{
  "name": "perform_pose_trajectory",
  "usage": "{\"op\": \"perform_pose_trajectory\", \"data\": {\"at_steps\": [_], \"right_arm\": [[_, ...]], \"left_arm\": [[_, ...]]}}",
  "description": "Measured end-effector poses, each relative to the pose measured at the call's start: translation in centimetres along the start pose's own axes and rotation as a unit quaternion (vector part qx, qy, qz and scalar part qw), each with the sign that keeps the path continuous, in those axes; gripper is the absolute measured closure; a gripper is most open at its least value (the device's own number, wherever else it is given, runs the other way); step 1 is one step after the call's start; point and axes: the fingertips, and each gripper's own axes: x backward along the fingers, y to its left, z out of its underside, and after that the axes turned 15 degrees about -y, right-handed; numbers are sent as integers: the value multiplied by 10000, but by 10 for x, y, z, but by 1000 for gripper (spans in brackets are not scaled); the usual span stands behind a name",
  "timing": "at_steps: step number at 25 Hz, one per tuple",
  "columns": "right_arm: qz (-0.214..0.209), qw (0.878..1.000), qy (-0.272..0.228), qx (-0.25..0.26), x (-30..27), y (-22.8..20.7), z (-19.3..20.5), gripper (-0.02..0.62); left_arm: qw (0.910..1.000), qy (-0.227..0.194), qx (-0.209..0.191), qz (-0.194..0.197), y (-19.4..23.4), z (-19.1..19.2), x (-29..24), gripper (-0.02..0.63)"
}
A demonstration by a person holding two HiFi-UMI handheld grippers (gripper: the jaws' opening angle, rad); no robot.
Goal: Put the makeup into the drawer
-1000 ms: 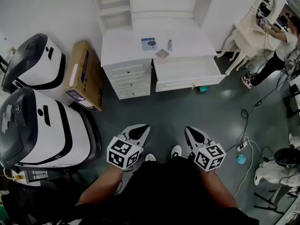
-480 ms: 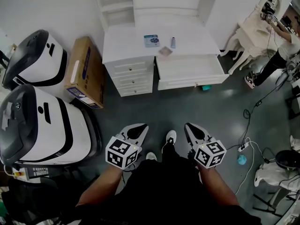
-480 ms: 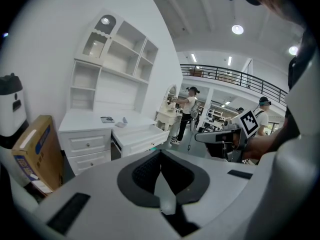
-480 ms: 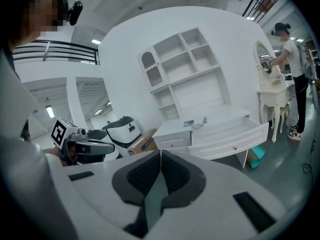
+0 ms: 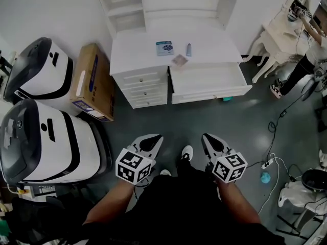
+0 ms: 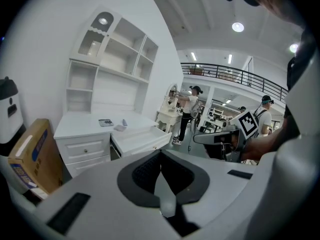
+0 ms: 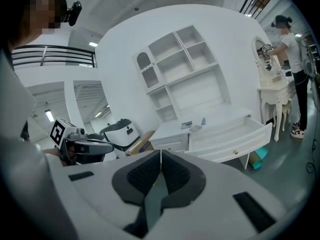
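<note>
Nothing stowed yet.
Left gripper (image 5: 154, 142) and right gripper (image 5: 208, 141) have jaws together, empty; well ahead, blue case (image 5: 164, 48), tube (image 5: 188, 49) and pink pad (image 5: 179, 60) lie beyond the open drawer (image 5: 207, 80).

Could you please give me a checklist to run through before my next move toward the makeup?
1. Is the drawer pulled out: ok; it stands open on the desk.
2. Makeup located: ok; a blue flat case, small tube and pinkish pad lie on the desk top.
3. Is the left gripper free: ok; jaws together, nothing between.
4. Is the right gripper free: ok; jaws together, nothing between.
5. Jaws opened for grasping: not ok; both shut.
6. Desk within reach: not ok; open floor lies between grippers and desk.
</note>
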Motion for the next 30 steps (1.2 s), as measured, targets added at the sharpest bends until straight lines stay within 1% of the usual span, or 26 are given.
{"op": "perform_pose_trajectory", "data": {"at_steps": [3,9,17,20,25,30], "right_arm": [[-14,10000,-29,-44,-16,-16,-8,566],[-76,9999,-32,-121,-53,-52,-26,566],[-361,9992,-57,-142,-101,-90,-56,566],[-407,9990,-44,-154,-109,-107,-65,566],[-503,9986,-29,-174,-120,-133,-75,566],[-531,9982,46,-275,-123,-151,-72,566]], "left_arm": [[10000,42,-36,-13,7,-6,-19,595],[9998,32,-61,-166,29,-25,-59,595],[9989,-29,-8,-474,58,-50,-109,595],[9983,-61,33,-572,62,-58,-128,595],[9975,-80,-49,-705,65,-67,-154,595],[9972,39,-114,-732,59,-65,-169,595]]}}
